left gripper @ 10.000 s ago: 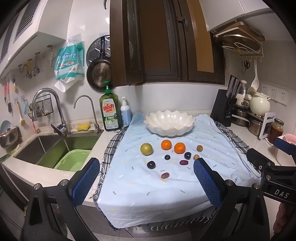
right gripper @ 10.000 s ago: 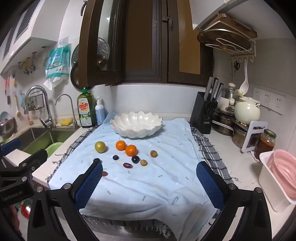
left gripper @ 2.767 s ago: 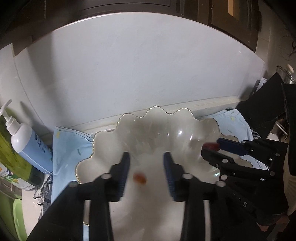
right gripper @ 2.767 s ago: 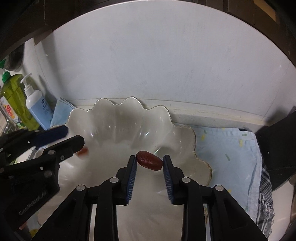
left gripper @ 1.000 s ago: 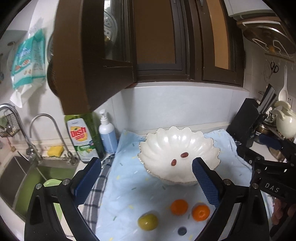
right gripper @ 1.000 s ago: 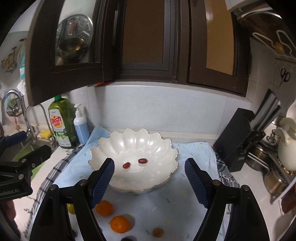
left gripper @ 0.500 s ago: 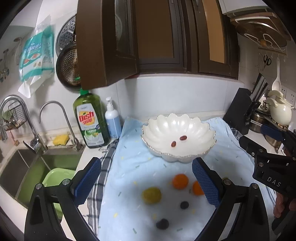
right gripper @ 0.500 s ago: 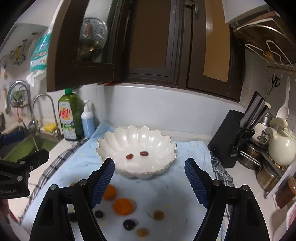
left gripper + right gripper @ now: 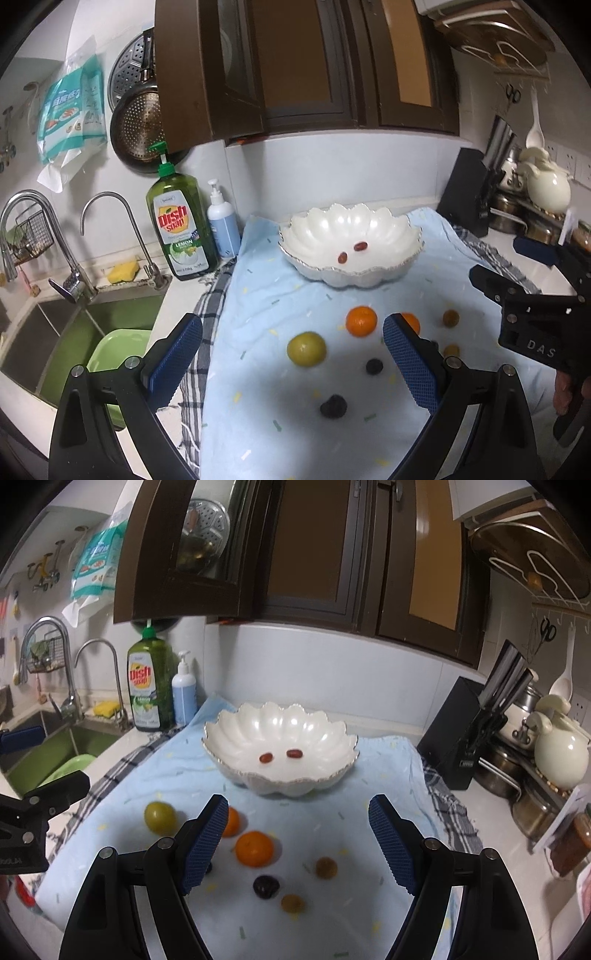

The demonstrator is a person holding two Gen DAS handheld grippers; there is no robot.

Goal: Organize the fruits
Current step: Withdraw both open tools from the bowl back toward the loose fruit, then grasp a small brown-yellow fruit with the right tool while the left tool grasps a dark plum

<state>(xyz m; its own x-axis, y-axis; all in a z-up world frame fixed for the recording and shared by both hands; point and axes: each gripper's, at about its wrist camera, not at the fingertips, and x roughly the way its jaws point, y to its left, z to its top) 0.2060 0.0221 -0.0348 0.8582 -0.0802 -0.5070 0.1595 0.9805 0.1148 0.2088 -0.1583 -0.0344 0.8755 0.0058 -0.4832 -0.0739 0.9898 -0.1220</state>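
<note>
Both grippers have pulled back from the white scalloped bowl (image 9: 280, 753), jaws wide open, empty; loose fruit lies on the cloth ahead, green-yellow round fruit (image 9: 306, 349) between the left gripper's (image 9: 291, 363) jaws.

My left gripper (image 9: 291, 358) carried matt black plastic arms with blue, finely cross-hatched pads (image 9: 410, 365); my right gripper (image 9: 298, 843) looked the same. The bowl (image 9: 236, 734) was glossy pearly white, ceramic-looking, with highlights on its scalloped wall. The cloth (image 9: 255, 280) was matt pale blue woven fabric over a checked towel (image 9: 212, 314). The oranges (image 9: 254, 848) had a dull, dimpled skin. The faucet (image 9: 110, 229) was polished metal. The cabinet door (image 9: 207, 74) was dark lacquered wood.
</note>
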